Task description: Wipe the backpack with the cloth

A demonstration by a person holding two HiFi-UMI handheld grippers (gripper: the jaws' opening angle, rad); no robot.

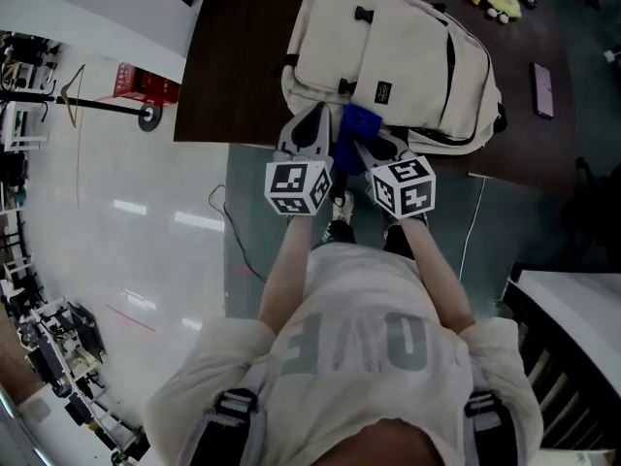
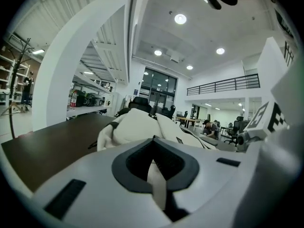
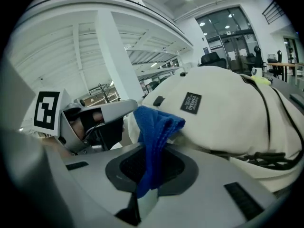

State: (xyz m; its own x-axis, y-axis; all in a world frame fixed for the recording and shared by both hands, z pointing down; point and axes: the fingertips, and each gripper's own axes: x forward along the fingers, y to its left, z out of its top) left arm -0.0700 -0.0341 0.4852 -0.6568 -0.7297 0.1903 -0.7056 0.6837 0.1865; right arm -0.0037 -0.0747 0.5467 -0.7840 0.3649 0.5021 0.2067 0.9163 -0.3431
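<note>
Head view – backpack: The cream backpack [image 1: 408,47] is laid flat on the dark table [image 1: 243,66] in the upper middle of the frame, its lower edge at the table's near rim, presumably so that it can be reached from where the person stands.
Head view – cloth: A blue cloth [image 1: 356,127] is seen at the centre of the frame, against the backpack's lower left corner and between the two grippers.
Head view – grippers: The left gripper [image 1: 309,129] and the right gripper [image 1: 378,149] are held side by side just below the backpack, both pointed at it.
Left gripper view – jaws: The jaws are drawn together at lower centre, with a pale strip in the seam. Whether that strip is backpack fabric cannot be told.
Left gripper view – purpose: The gripper is judged to be placed there to steady the bag; a grip on it is not confirmed.
Left gripper view – backpack: The bag [image 2: 137,127] is seen as a cream mound at mid-frame with a dark strap end at its left.
Right gripper view – jaws: The jaws are clamped on the cloth [image 3: 154,127], which stands up from them in a folded bunch, so that a free pad is offered to the fabric.
Right gripper view – contact: The cloth's top is touching, or very nearly touching, the backpack's side, left of a small black label [image 3: 191,102].
Right gripper view – backpack surface: Smooth, pale canvas is shown, with dark zip lines at the right; no stain can be made out.
</note>
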